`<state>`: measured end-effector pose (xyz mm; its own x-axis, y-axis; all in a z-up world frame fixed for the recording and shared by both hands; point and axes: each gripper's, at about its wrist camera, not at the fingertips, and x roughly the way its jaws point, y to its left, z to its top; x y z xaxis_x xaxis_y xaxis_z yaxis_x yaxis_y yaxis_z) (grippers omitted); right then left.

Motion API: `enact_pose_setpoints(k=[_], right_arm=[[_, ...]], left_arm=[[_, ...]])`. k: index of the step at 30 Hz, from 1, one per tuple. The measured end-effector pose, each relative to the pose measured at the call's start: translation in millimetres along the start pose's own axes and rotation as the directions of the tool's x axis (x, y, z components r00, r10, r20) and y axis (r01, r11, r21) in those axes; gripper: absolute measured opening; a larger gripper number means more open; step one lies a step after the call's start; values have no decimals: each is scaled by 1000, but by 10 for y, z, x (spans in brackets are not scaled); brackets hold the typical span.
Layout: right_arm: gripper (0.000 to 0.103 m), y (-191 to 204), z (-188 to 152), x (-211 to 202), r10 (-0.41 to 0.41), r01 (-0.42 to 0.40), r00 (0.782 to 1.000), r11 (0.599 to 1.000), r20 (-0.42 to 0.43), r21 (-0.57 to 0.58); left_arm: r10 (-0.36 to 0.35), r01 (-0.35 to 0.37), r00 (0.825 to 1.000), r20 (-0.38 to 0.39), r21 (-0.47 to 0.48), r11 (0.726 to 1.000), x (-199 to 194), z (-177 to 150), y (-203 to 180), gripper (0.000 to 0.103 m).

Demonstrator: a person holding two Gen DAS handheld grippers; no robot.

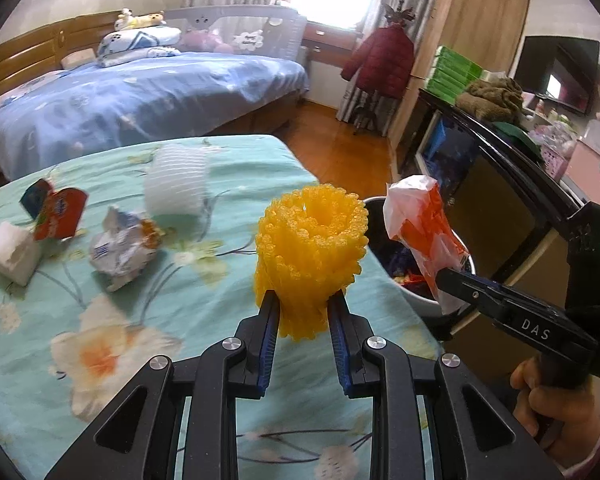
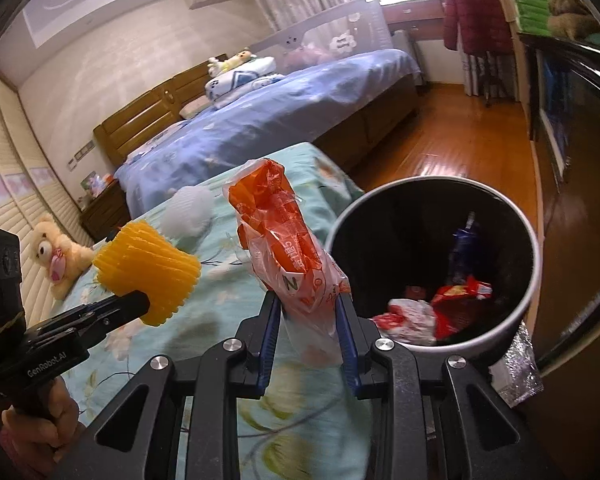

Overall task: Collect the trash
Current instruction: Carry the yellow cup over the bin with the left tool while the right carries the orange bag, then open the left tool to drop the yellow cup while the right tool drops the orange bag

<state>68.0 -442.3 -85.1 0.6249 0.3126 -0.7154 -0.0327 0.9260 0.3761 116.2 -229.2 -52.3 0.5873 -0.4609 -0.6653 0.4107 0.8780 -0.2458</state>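
Observation:
My left gripper [image 1: 303, 300] is shut on a yellow foam net sleeve [image 1: 312, 248] and holds it above the floral table [image 1: 204, 320]. It also shows in the right wrist view [image 2: 146, 268]. My right gripper [image 2: 308, 304] is shut on an orange and clear plastic wrapper [image 2: 284, 236], held just left of the trash bin [image 2: 528, 292]. The wrapper also shows in the left wrist view [image 1: 420, 232] over the bin [image 1: 424, 304]. On the table lie a white foam net [image 1: 178, 182], a crumpled wrapper [image 1: 122, 248], a red packet [image 1: 58, 212] and a white tissue wad [image 1: 12, 250].
The bin holds red wrappers [image 2: 460, 296] and a blue pouch [image 2: 464, 248]. A dark cabinet [image 1: 500, 208] stands right of the bin. A blue bed [image 1: 140, 96] lies beyond the table, with wood floor [image 2: 452, 152] between. A silver bag [image 2: 516, 372] lies by the bin.

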Motion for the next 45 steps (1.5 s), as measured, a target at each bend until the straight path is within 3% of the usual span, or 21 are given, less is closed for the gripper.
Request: enact_pose_setpoints(k=[20,45], right_arm=[[28,-541,64,-104,-86,85,996,992,9,91],[28,-874,267,41,-152,154,988,981,-28,119]], left_arm=[[-67,69,997,-30,78,995,435,210,-459,24],[-79,87,993,-86,106,991,1059,468,-755,24]])
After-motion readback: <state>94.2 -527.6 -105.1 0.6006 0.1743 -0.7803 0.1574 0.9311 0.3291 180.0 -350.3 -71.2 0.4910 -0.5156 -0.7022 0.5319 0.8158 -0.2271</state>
